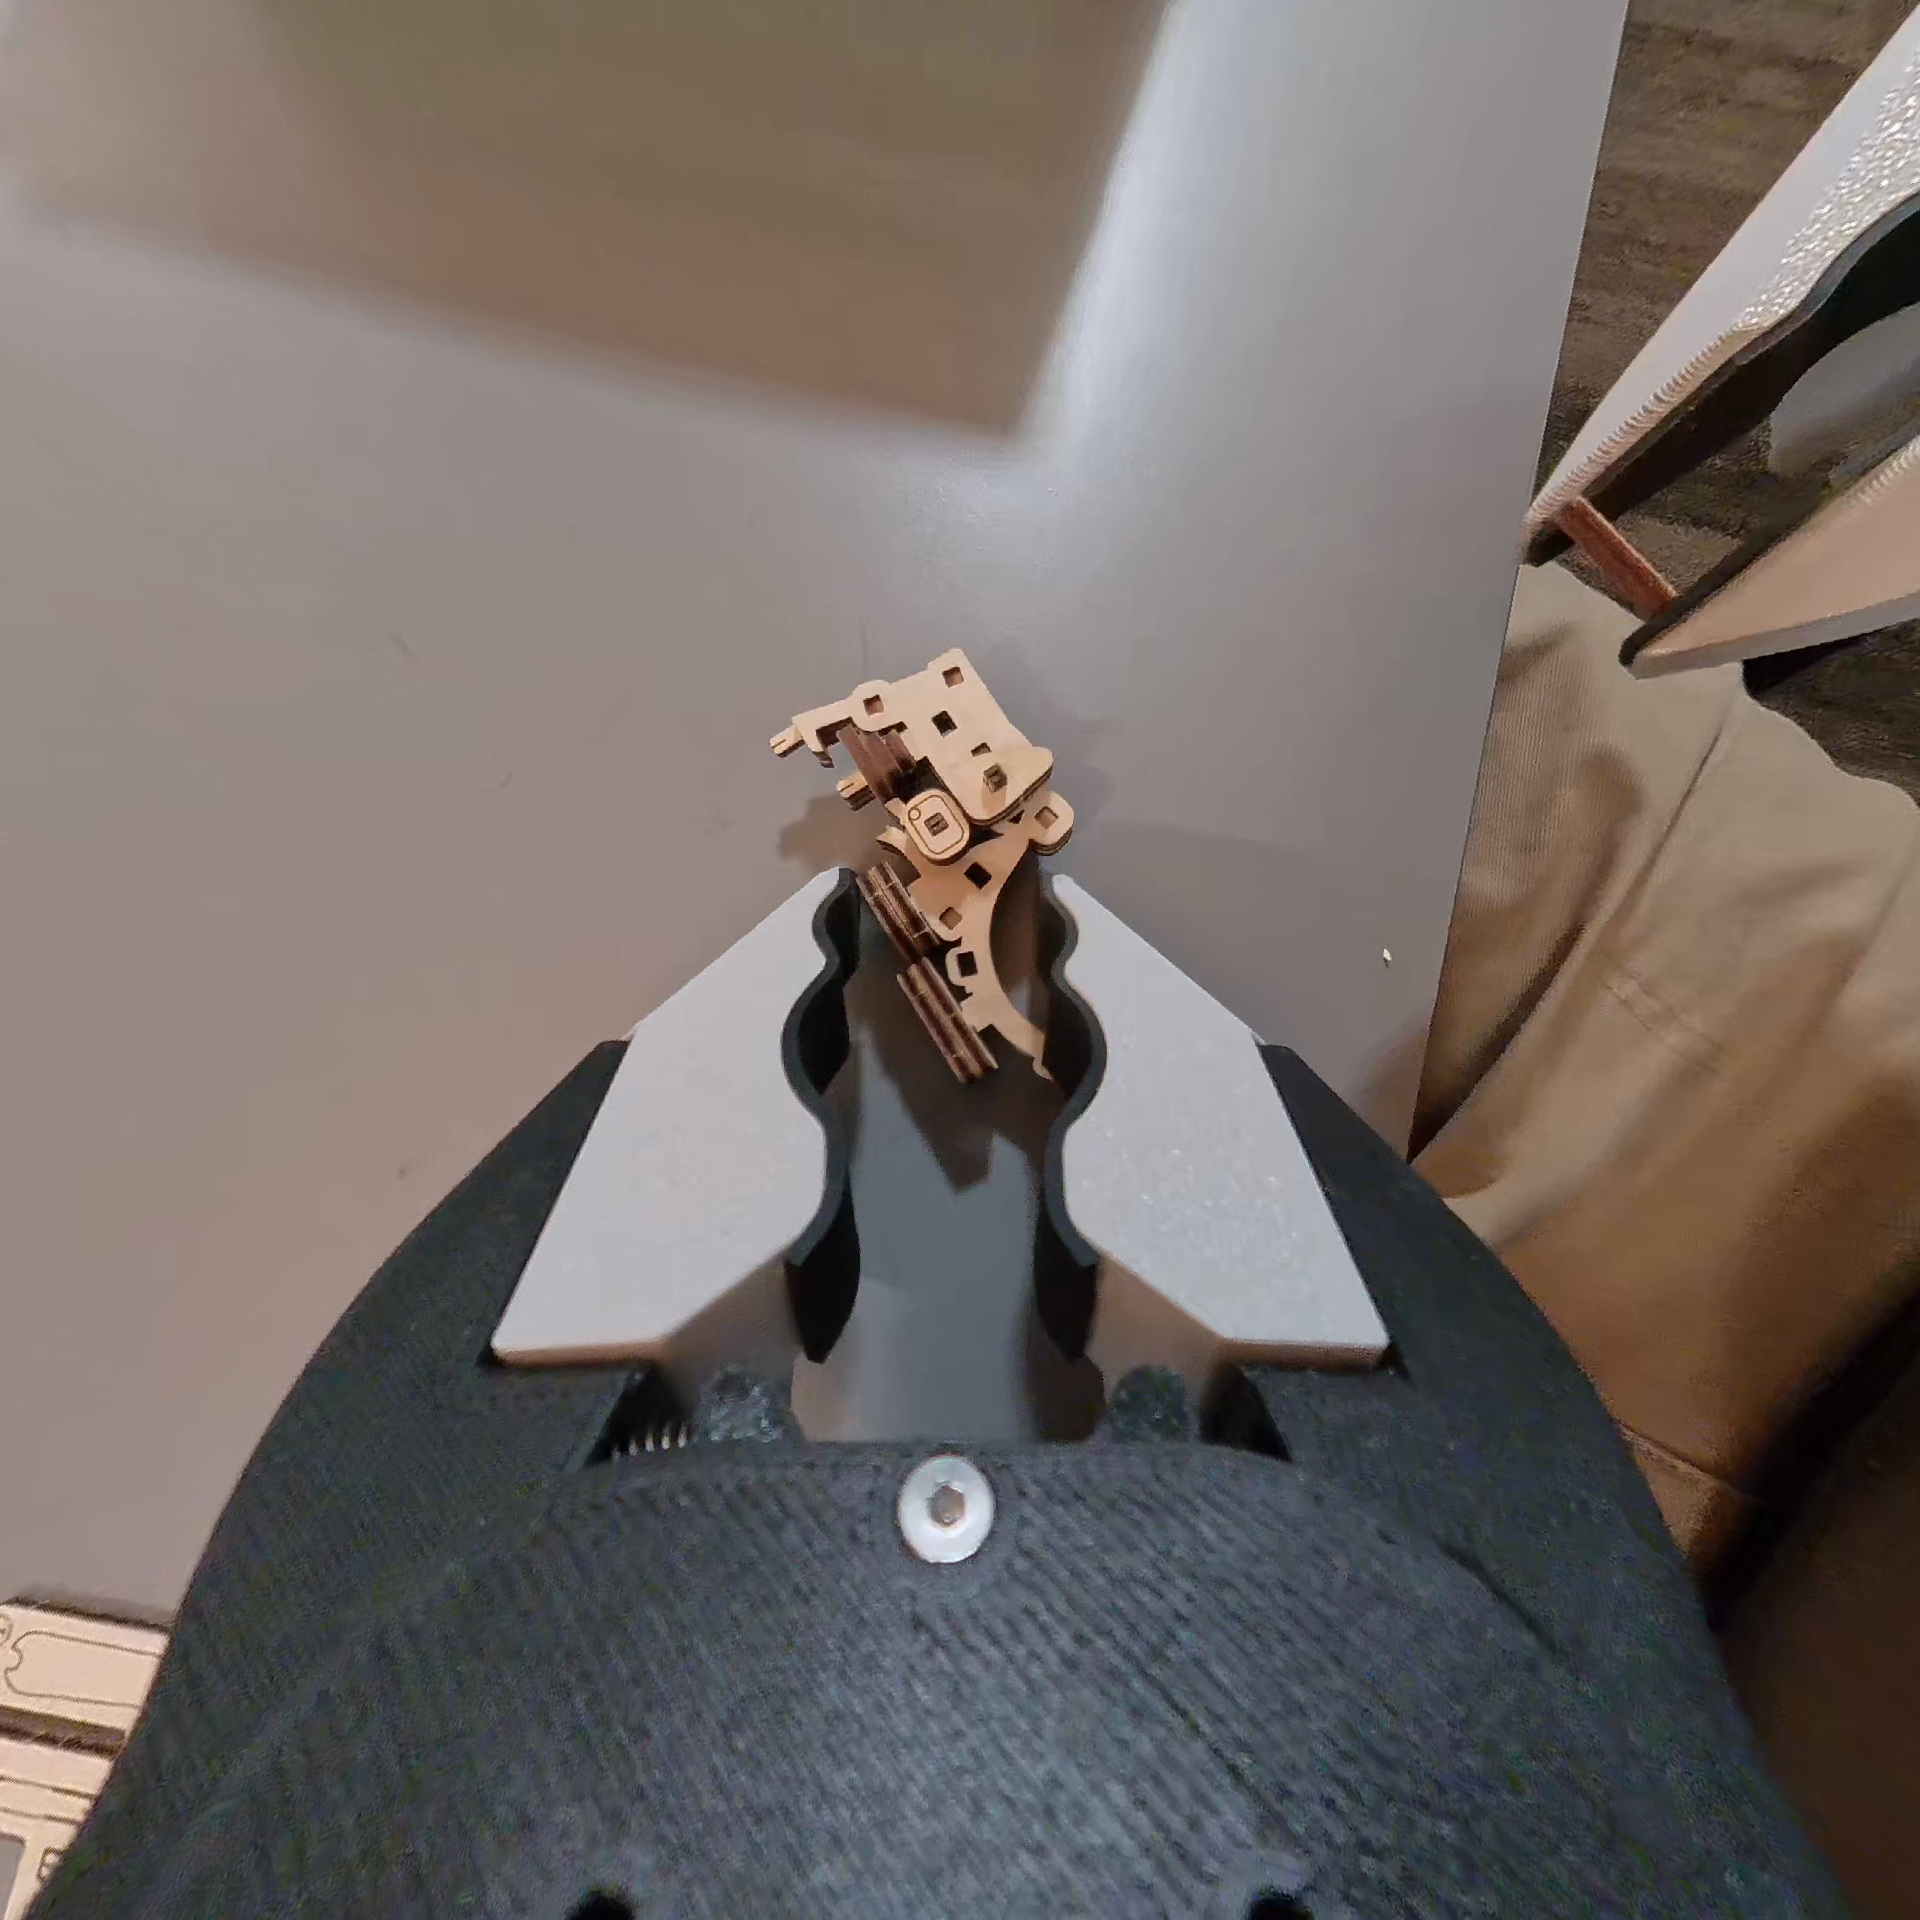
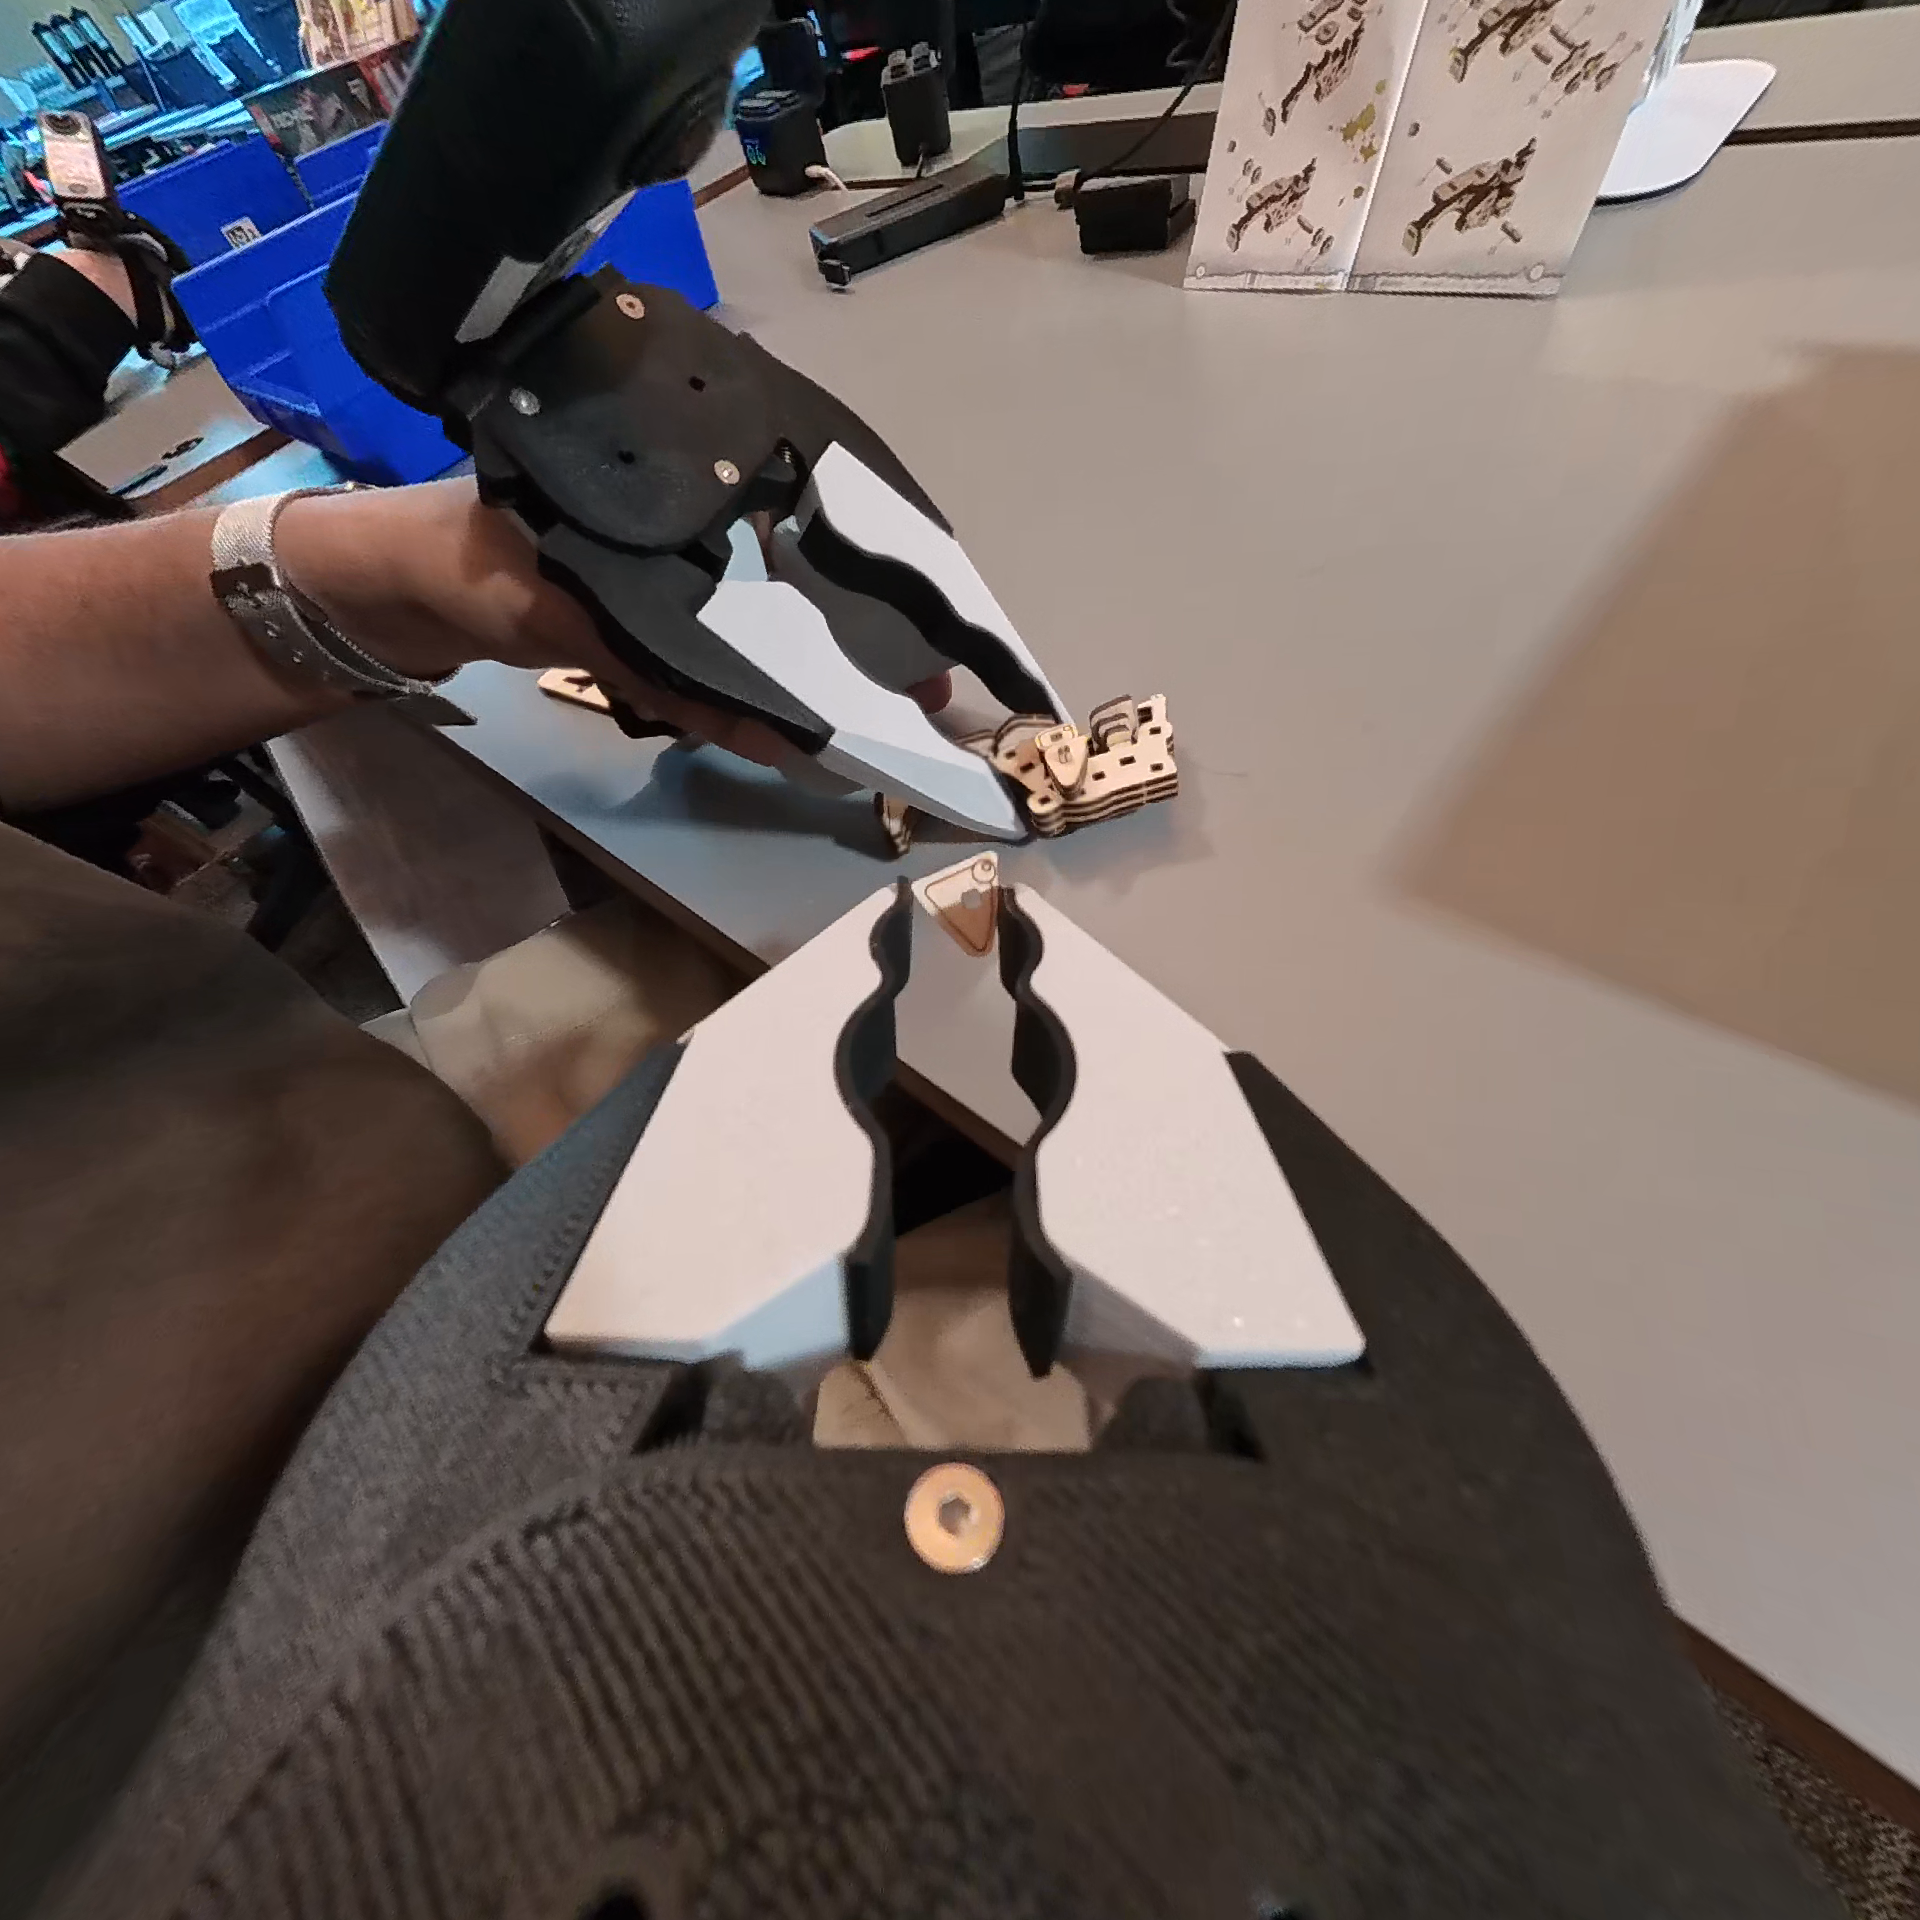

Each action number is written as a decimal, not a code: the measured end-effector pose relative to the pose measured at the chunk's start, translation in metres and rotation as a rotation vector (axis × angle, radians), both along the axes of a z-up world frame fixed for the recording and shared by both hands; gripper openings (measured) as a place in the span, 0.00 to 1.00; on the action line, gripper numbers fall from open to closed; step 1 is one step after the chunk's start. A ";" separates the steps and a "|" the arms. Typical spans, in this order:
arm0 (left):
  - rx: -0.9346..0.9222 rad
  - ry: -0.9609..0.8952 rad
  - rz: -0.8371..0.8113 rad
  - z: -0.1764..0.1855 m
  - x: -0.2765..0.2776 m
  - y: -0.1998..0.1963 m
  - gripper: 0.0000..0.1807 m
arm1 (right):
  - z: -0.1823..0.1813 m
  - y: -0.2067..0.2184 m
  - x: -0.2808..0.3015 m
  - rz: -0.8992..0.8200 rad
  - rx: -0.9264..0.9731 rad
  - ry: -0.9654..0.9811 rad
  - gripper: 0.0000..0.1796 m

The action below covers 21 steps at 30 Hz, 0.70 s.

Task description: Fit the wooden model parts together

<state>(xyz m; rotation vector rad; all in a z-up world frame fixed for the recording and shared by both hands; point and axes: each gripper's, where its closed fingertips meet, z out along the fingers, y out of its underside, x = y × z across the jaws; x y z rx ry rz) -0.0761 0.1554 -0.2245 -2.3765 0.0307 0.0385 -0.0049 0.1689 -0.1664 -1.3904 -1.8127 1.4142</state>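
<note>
Now two tools: left tool (image 1: 951, 883) clamps one wooden assembly (image 1: 940, 821), right tool (image 2: 961, 899) pinches one small wooden piece (image 2: 966, 914)

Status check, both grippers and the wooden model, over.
Left gripper shut on wooden assembly, held at the grey table. Right gripper shut on small triangular wooden piece, just short of the assembly. Nothing between them.

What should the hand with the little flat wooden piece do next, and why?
Probably ease the right gripper forward toward the wooden assembly. Its tips pinch a small triangular wooden piece, which sits just short of the assembly. The left gripper has the assembly clamped just above the grey table, so it looks ready to receive the piece. Which slot it fits, I cannot tell.
</note>
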 end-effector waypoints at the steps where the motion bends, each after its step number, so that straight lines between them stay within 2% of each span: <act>1: 0.002 0.005 0.001 0.000 0.000 0.000 0.17 | 0.000 0.000 0.000 0.001 -0.005 0.000 0.08; 21: 0.072 0.045 0.022 0.013 0.003 -0.016 0.14 | 0.002 -0.009 -0.016 0.052 -0.047 -0.002 0.08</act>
